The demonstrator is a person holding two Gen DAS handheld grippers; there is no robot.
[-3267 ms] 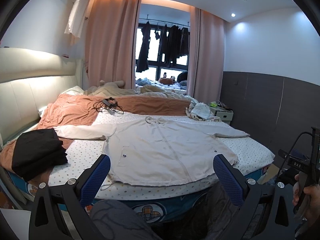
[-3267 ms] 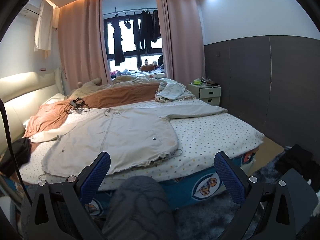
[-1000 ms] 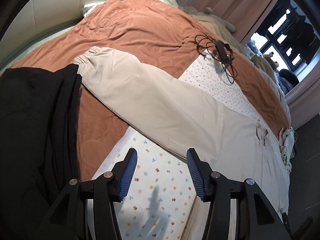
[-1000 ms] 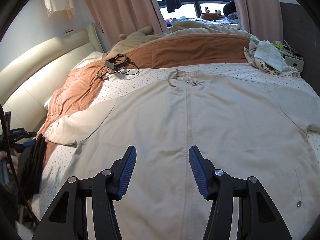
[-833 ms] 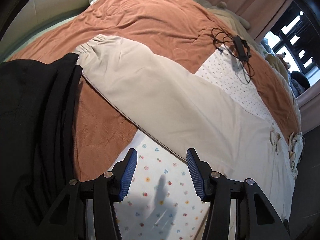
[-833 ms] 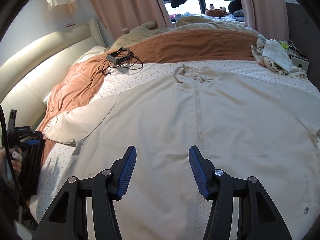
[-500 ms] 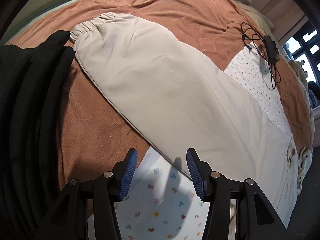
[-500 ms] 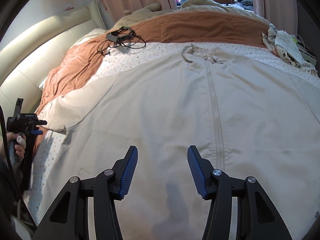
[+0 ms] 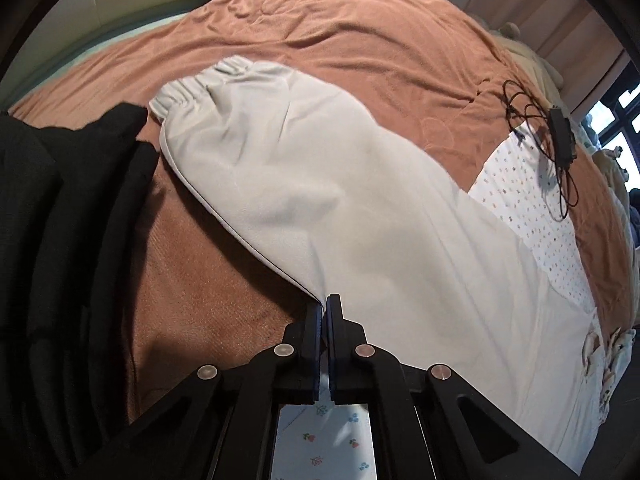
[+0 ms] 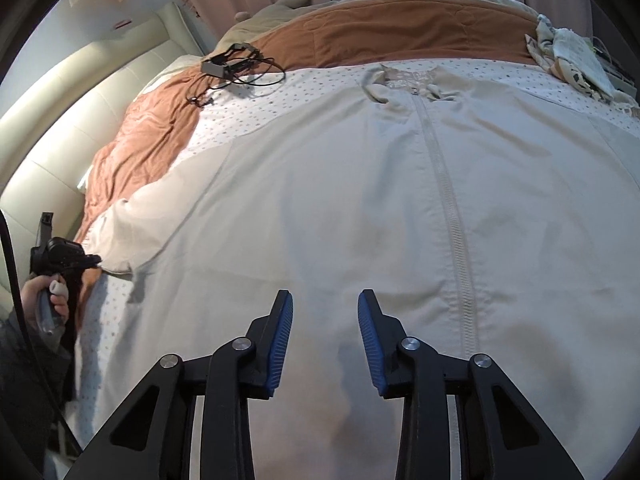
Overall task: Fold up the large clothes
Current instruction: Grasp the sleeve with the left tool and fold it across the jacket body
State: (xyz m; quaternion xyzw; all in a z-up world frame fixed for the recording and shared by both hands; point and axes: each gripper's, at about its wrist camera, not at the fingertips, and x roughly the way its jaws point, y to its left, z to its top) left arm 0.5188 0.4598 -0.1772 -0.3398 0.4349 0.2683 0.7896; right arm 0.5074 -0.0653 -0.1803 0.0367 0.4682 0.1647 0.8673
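The beige jacket (image 10: 360,208) fills the right wrist frame, spread flat on the bed (image 10: 240,120). The left gripper (image 9: 323,308) has just pressed together on the sleeve's (image 9: 300,184) lower edge at frame centre; the right gripper's (image 10: 325,320) jaws, just narrowing, stay apart above the front, so folding likely begins. Black clothes (image 9: 60,240) crowd the left; a charger cable (image 9: 556,148) lies upper right.

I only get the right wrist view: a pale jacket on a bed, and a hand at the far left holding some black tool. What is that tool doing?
Observer: The left wrist view shows the left gripper shut on the sleeve's lower edge.
Operator: Where along the sleeve?
Observer: Well away from the gathered cuff, towards the jacket's body.
Operator: Anything near that cuff?
Observer: Black clothes, piled right beside it.
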